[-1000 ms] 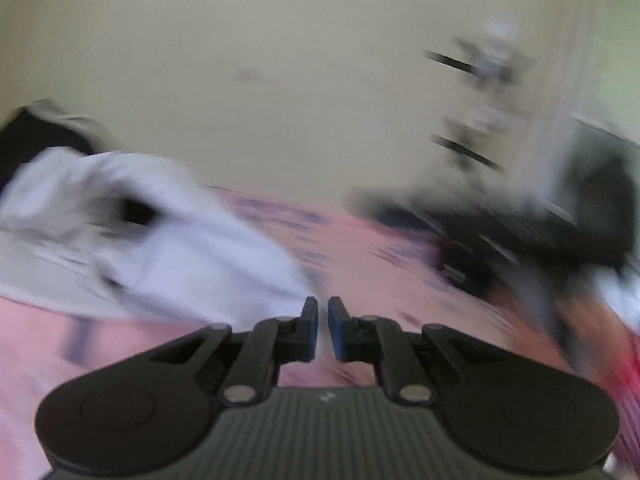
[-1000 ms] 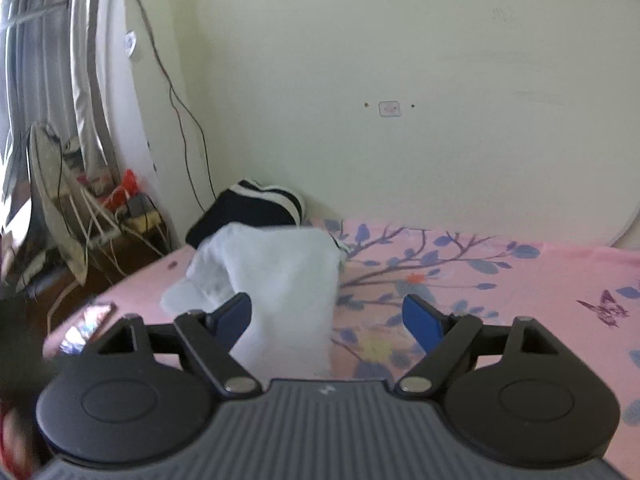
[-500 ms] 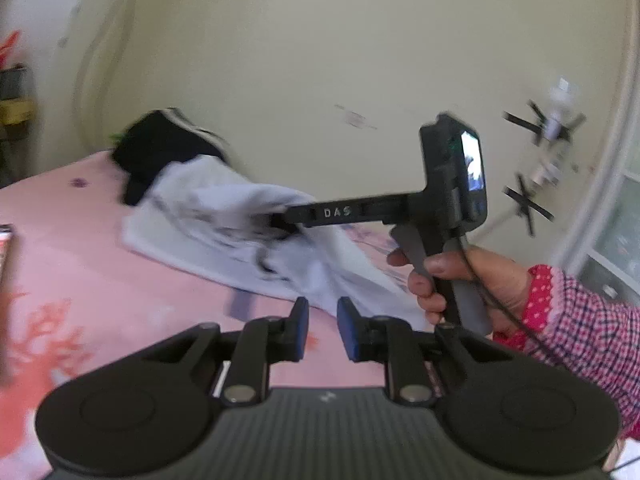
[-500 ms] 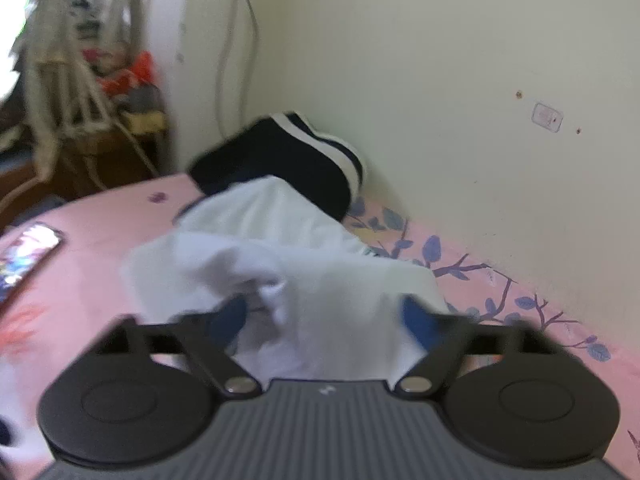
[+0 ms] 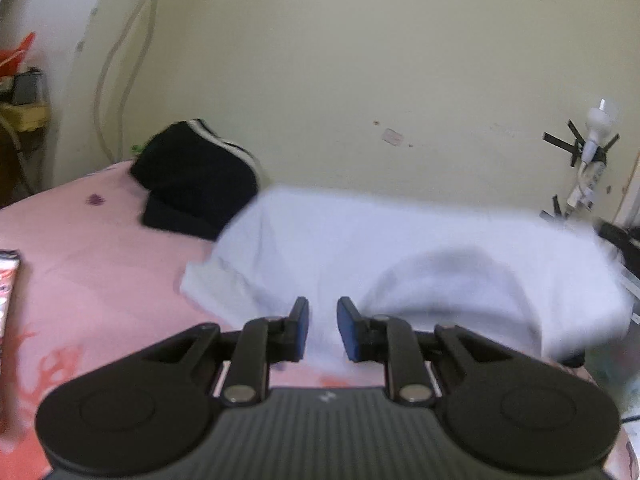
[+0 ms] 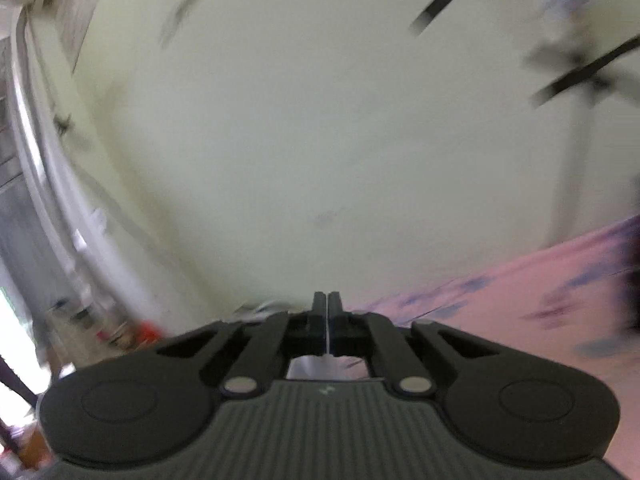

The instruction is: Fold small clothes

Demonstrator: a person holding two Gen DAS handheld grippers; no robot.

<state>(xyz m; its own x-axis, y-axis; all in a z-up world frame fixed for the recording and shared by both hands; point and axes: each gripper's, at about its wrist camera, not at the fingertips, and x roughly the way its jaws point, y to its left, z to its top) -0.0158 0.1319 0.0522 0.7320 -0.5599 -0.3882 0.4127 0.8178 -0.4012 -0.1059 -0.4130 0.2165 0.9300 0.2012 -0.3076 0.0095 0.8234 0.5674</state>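
A white garment [image 5: 400, 256] is stretched out above the pink bedsheet [image 5: 88, 280] in the left wrist view, blurred by motion. My left gripper [image 5: 322, 326] sits just in front of its near edge with the fingers a little apart and nothing between them. My right gripper [image 6: 327, 320] is shut, with a thin edge of white cloth [image 6: 320, 366] pinched between the fingers and hanging below them; this view is tilted and blurred, facing the wall.
A folded black garment with white stripes [image 5: 192, 184] lies at the far left corner of the bed by the wall. A phone [image 5: 6, 280] lies at the left edge. Cables and a taped bulb [image 5: 592, 132] hang on the wall. Clutter stands left of the bed [image 6: 120, 328].
My right gripper has closed on the white garment and lifted it, swinging its view up to the wall. The garment has spread out in front of my left gripper, whose fingers opened slightly.
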